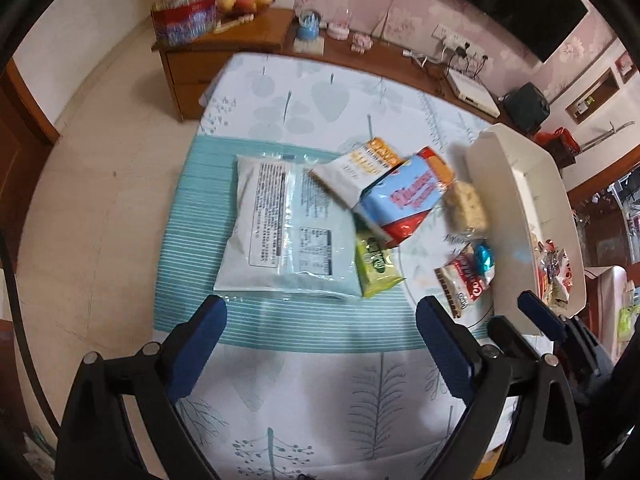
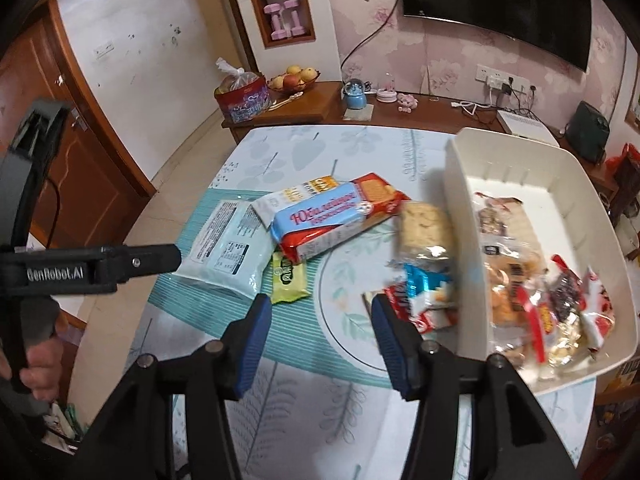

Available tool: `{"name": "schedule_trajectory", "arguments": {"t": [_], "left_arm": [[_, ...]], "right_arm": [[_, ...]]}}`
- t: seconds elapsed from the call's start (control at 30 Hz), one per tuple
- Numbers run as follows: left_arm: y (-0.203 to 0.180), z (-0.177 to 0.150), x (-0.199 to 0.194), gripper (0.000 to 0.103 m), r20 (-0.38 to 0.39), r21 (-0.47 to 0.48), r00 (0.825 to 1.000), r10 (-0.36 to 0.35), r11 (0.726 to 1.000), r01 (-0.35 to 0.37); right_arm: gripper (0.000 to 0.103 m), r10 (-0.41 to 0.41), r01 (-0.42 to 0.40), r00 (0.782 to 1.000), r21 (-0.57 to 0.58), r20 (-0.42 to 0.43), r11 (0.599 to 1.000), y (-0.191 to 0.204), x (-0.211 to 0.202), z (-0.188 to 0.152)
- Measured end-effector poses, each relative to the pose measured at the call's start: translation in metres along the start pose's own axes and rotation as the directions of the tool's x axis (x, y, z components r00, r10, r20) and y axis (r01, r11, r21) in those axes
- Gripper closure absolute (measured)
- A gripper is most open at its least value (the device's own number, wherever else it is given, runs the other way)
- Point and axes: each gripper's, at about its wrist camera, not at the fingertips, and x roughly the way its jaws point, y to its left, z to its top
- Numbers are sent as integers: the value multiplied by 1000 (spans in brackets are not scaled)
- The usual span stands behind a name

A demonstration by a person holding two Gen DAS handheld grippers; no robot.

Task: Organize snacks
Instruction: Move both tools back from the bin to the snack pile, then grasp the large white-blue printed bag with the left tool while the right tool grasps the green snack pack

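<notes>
Left wrist view: the loose snacks lie in a cluster on the worktop [image 1: 304, 392], just left of the bin [image 1: 508, 168]; nothing is held.
Large pouch [image 1: 280, 232]: flat, pale, glossy film, printed back up, resting on the striped mat [image 1: 192, 216]; it looks slippery and wide, so an edge pinch would suit it better than a span across.
Green pack [image 1: 376, 264]: small, crinkly foil, touching the pouch's right edge.
Blue pack [image 1: 404, 204]: firm, block-shaped biscuit wrapper, lying over the white-orange packet [image 1: 356, 168].
Clear-wrapped cakes [image 1: 466, 206]: bumpy, pale, near the bin wall.
Red wrapper [image 1: 464, 280]: small, crumpled, beside a blue foil sweet [image 1: 484, 258], both just beside the bin.
Bin: off-white rigid plastic, straight walls, already holding mixed wrapped snacks [image 2: 532, 292].
Left gripper [image 1: 320, 344]: fingers spread wide and empty, above the mat's near edge, short of the pouch.
Right gripper [image 2: 320, 340]: fingers partly apart and empty, the right one overlapping the red wrapper in view; contact cannot be told.
Step, as I judge it: reaching for the next snacks to bin.
Doing it well: take the small pieces nearest the bin first, come down squarely, close on the body rather than a loose flap, and lift clear of the bin wall.
Risk: thin film may slide out or drag a neighbour.
</notes>
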Motion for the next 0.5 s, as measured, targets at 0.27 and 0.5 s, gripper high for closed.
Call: {"name": "schedule_trajectory", "arguments": {"t": [0.27, 0.5], "left_arm": [[27, 28, 56, 8, -160, -67, 981, -107, 993, 98], [35, 45, 105, 8, -274, -129, 951, -145, 985, 113]], "right_arm": [[51, -49, 60, 997, -173, 64, 983, 35, 39, -7], [51, -75, 88, 995, -245, 61, 965, 53, 71, -8]]}}
